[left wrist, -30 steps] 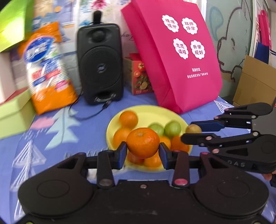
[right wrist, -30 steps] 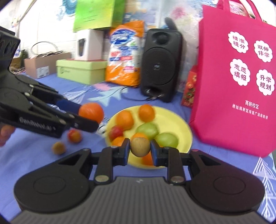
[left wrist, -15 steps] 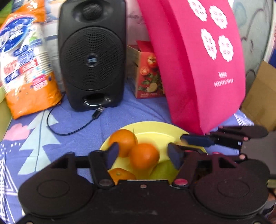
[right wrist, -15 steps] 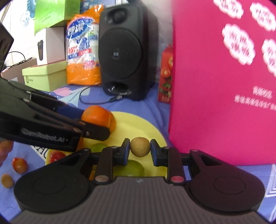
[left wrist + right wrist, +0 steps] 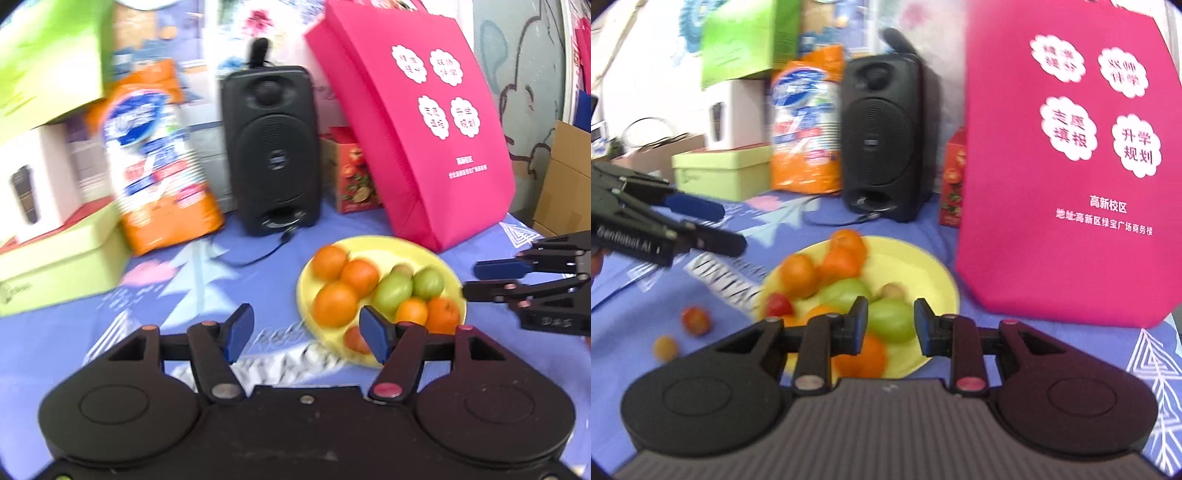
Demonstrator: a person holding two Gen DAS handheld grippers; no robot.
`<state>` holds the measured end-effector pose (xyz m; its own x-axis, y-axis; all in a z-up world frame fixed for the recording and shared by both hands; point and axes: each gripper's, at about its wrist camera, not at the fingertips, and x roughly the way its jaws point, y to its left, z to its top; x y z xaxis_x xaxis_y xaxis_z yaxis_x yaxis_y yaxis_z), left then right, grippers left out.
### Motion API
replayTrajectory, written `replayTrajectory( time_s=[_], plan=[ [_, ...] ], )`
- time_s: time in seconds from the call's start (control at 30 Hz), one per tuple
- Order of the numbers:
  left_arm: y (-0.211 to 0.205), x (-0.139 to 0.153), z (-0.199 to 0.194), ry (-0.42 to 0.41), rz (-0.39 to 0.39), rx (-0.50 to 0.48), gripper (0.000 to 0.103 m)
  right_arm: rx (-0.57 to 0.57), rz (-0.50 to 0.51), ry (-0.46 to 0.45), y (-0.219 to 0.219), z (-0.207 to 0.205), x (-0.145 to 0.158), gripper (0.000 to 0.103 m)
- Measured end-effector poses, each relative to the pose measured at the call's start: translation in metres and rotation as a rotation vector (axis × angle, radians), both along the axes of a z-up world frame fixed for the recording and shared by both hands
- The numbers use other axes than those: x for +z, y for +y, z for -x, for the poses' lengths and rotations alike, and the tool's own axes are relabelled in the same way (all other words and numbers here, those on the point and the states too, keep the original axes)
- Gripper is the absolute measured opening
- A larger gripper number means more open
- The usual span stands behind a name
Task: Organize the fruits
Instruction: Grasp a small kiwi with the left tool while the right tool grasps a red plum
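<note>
Two tongs in view, both spread and holding nothing. Left tongs [image 5: 306, 334] hover low over the tabletop [image 5: 74, 343], blue pads wide apart, just short of the near-left rim of the yellow plate [image 5: 373, 245]. Right tongs [image 5: 891, 325] hang above the plate's near edge, jaws parted, a green fruit [image 5: 890, 319] showing in the gap below them. From the left wrist view the right tongs enter at the right edge, beside the plate; from the right wrist view the left tongs reach in from the left, clear of the plate. Plate holds a pile of fruit: three oranges [image 5: 334, 303] clustered on its left side, two green fruits [image 5: 393, 291] at centre, a small brownish fruit [image 5: 892, 291] behind them, two smaller oranges [image 5: 443, 314] toward the near-right rim, a red fruit [image 5: 779, 304] at the near-left rim. Off the plate, on the blue patterned cloth: a small reddish fruit [image 5: 696, 320] and a small yellow-orange fruit [image 5: 666, 348], near each other, left of the plate in the right wrist view. Behind the plate: black speaker [image 5: 271, 147] with its cable trailing on the cloth, pink tote bag [image 5: 413, 129] standing just beside the plate's far-right rim, small red carton [image 5: 349, 173] between speaker and bag, orange snack bag [image 5: 159, 158], pale green box [image 5: 62, 262]. Right wrist view blurred.
</note>
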<state>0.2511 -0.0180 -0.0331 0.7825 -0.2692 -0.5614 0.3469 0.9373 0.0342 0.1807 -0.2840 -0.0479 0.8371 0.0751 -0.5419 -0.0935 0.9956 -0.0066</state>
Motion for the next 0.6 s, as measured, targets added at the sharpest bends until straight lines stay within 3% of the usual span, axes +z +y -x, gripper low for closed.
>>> replayTrajectory(
  time_s=[0.2,0.3,0.57,0.6],
  plan=[
    [0.021,-0.02,0.06,-0.012,-0.064,0.04,0.064,0.077,-0.042,0.026,0.036,0.043,-0.005,0.035],
    [0.02,-0.031,0.084,0.0,-0.053,0.028,0.064,0.134,-0.053,0.039,0.06,0.054,-0.012,0.035],
    [0.003,-0.059,0.079,0.002,-0.055,0.021,0.063,0.183,-0.041,0.092,0.092,0.055,-0.028,0.035],
    [0.003,-0.063,0.075,0.015,-0.054,0.018,0.053,0.184,-0.034,0.097,0.092,0.053,-0.029,0.035]
  ],
)
